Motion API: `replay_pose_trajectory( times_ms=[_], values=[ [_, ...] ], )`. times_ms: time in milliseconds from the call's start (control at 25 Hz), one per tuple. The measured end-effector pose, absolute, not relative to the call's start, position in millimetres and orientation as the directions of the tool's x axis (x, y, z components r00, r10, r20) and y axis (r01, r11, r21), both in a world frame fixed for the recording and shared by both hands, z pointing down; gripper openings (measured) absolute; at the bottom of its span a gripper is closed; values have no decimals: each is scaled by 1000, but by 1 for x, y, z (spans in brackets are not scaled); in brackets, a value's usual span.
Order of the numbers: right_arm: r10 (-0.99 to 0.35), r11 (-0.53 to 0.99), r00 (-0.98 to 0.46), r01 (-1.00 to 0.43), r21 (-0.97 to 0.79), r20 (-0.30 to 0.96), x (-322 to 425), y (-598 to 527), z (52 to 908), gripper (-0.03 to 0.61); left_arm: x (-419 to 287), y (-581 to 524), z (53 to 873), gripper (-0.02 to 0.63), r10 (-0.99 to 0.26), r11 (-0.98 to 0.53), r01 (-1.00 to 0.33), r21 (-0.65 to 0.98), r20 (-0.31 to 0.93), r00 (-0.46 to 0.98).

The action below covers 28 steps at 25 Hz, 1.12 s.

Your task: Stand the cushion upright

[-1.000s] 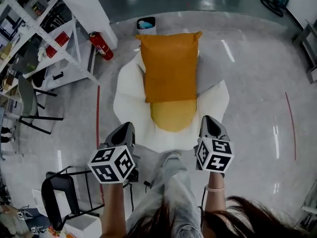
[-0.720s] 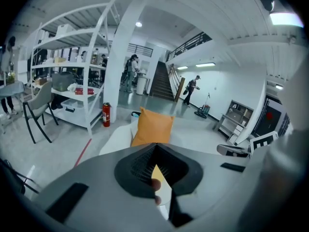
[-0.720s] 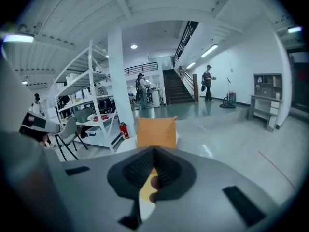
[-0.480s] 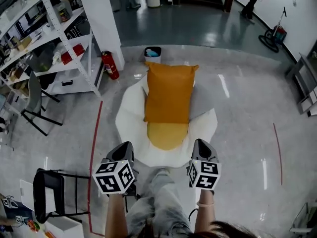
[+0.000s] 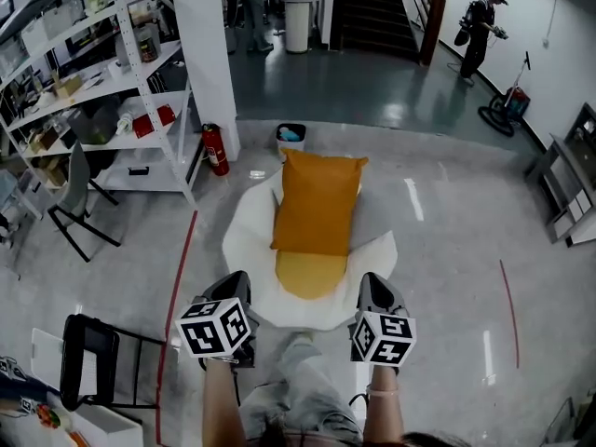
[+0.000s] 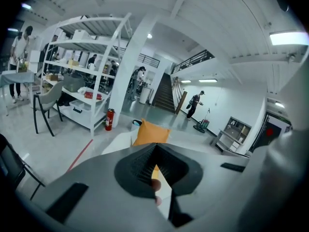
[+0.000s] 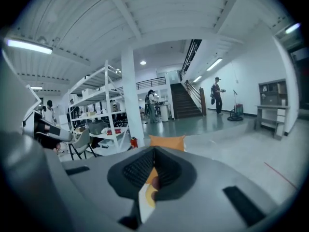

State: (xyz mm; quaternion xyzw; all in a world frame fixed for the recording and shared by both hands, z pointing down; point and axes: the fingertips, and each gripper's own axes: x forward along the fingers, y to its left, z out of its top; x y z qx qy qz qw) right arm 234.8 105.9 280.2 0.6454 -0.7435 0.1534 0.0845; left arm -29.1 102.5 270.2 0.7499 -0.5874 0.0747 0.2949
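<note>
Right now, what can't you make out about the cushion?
- Cushion back, and what props it: head view, its own front hides them.
- Cushion's lower half: both gripper views, the shut jaws cover most of it.
- Bin contents: head view, too small.

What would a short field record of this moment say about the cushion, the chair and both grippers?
cushion: orange cushion stands upright against the chair back
chair: white chair, yellow seat pad below the cushion
left gripper: shut, empty, clear of the cushion
right gripper: shut, empty, clear of the cushion
nearby: fire extinguisher on the floor
</note>
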Motion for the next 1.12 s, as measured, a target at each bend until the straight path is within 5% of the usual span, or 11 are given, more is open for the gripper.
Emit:
replay_pose_trajectory(
  times_ms=[560,1120],
  values=[
    [-953,176,-169,-984,6,253,216,145,216,17,-43,154,224,-1,-848,-217,-878,427,363,386],
    [-920,324,-311,-946,16,238,251,226,199,15,10,232,212,-2,-867,-151,-906,395,387,313]
  ],
)
